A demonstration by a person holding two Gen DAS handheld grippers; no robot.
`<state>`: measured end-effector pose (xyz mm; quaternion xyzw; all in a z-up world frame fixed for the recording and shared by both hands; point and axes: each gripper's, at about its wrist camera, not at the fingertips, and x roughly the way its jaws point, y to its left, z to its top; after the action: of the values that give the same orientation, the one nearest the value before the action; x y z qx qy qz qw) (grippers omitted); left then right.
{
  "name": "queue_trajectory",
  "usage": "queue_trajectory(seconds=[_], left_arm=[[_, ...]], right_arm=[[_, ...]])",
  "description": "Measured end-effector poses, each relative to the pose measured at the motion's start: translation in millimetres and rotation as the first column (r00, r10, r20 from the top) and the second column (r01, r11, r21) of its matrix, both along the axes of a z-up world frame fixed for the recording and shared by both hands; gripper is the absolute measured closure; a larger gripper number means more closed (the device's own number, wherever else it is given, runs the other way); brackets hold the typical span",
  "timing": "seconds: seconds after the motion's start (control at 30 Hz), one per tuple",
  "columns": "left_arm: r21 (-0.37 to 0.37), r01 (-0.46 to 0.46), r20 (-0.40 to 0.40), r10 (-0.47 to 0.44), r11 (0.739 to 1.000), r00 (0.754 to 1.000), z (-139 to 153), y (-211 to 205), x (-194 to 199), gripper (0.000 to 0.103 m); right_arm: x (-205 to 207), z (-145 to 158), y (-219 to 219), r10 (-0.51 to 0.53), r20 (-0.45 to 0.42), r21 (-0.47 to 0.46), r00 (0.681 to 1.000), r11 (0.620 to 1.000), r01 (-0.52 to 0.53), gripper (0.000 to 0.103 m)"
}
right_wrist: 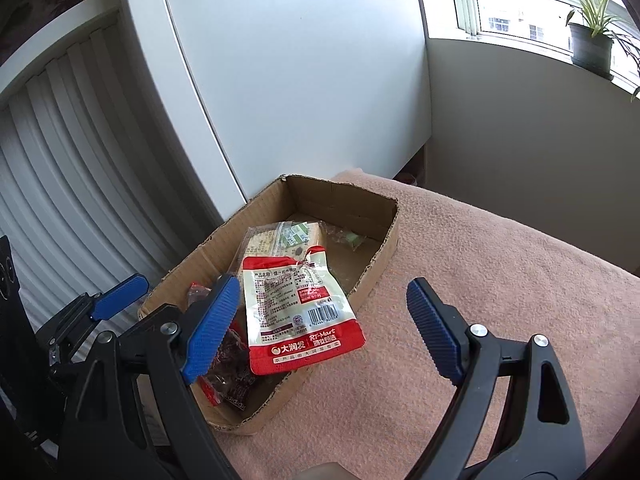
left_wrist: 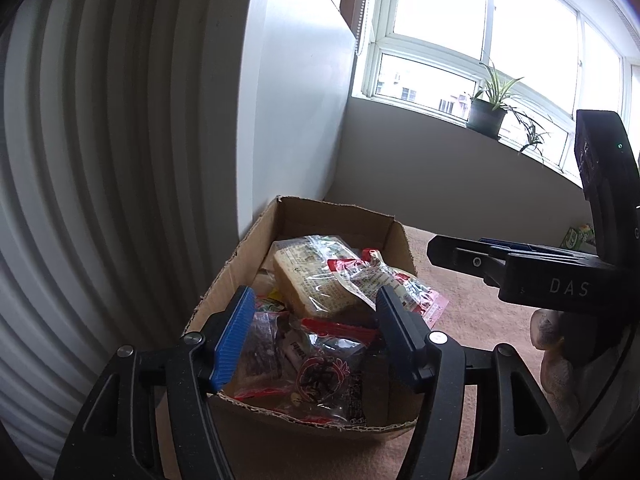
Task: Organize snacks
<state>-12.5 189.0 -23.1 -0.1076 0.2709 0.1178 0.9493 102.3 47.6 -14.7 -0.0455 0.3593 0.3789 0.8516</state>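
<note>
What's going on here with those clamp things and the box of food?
A person is sorting snack packets into a cardboard box on a pink-covered surface, using a hand-held gripper in each hand. Both are open and hold nothing: the left hand-held gripper hovers over the packets, and the right hand-held gripper is beside it. A red-and-white pouch lies on top, hanging over the box's side wall, with a clear-wrapped pale block behind it.
</note>
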Motion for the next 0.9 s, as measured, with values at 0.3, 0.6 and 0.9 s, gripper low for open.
queue_trajectory(seconds=[0.3,0.6,0.9], left_arm=[[0.051,-0.023,0.023,0.022,0.998,0.999,8,-23,-18,0.031],[0.079,-0.044,0.035,0.042,0.996,0.999,10,-39,-29,0.026],[0.077,-0.053,0.040,0.050,0.996,0.998,14,-55,-33,0.026]], right_arm=[[-19,1,-31,-0.026,0.039,-0.023,0.999,0.999,0.027,0.015],[-33,8,-75,-0.142,0.147,-0.004,0.979,0.990,0.144,0.002],[-27,13,-107,-0.209,0.147,0.034,0.967,0.978,0.206,0.001]])
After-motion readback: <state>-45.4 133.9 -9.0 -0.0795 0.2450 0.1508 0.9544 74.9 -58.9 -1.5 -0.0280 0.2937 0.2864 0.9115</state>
